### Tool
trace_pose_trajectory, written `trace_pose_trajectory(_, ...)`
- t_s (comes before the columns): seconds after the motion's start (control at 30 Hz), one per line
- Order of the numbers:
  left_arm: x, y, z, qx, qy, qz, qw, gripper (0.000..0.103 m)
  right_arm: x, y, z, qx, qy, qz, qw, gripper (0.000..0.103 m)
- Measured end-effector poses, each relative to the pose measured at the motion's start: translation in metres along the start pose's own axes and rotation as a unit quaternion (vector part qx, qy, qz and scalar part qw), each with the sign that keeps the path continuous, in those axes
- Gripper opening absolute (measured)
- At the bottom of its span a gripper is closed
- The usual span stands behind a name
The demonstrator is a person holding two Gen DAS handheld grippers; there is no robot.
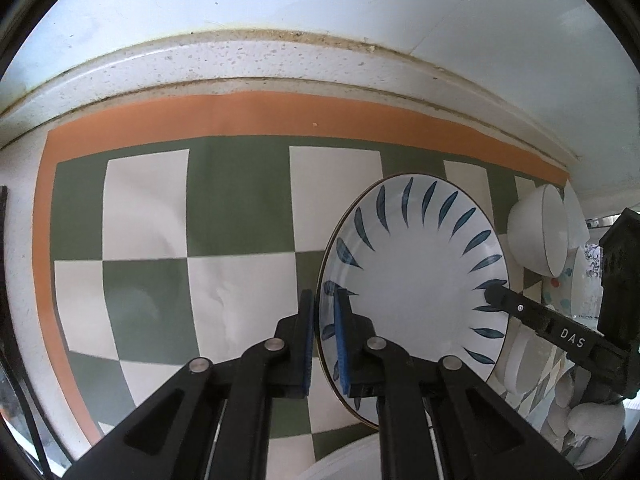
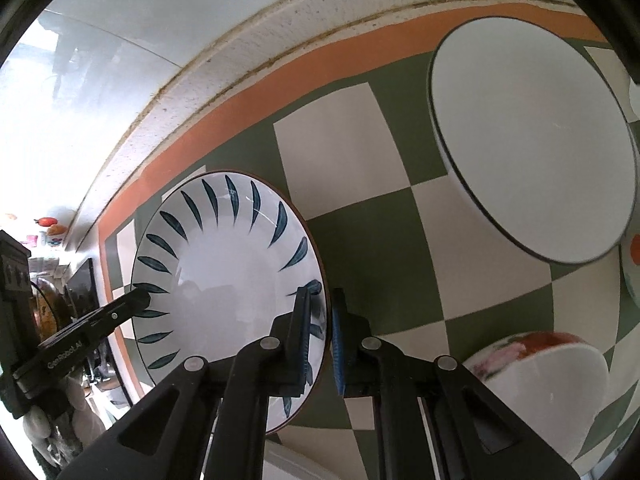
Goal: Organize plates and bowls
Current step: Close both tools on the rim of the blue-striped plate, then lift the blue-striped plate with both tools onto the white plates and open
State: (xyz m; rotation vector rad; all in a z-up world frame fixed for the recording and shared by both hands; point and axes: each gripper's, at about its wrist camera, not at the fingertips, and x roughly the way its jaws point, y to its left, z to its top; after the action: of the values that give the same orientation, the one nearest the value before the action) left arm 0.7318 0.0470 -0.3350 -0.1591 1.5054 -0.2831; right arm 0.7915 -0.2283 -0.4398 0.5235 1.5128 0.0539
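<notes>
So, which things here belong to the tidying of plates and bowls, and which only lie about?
Belong to the job:
- leaf-pattern plate, clamped at opposite rims by the left gripper and the right gripper
- white bowl
- flowered bowl

Only lying about:
- checked mat under everything
- speckled counter edge
- orange toy far off at the counter's end

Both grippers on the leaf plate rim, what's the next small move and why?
Probably lift it straight up, both hands together. The left gripper and right gripper clamp opposite rims of the leaf plate, while a white bowl sits close beside it.
</notes>
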Motion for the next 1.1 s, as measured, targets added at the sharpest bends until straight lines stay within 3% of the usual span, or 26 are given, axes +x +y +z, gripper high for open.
trace_pose_trajectory(0.4,-0.048,-0.011,-0.053,0.007,-0.030,-0.003,0.9995,0.008,-0.053,0.009,-0.040,-0.033,-0.024,0.032,0.999,0.010)
trace_pose_trajectory(0.77,-0.093,-0.017,-0.123,0.006,-0.063,0.000,0.9980,0.008,-0.092,0.015,-0.116,-0.072,-0.023,0.059,0.995,0.010)
trace_pose_trajectory(1.1,-0.086,-0.010,-0.177,-0.003,-0.051,0.013,0.9986,0.008,-0.088,0.004,-0.179,-0.085,-0.001,0.063,0.994,0.010)
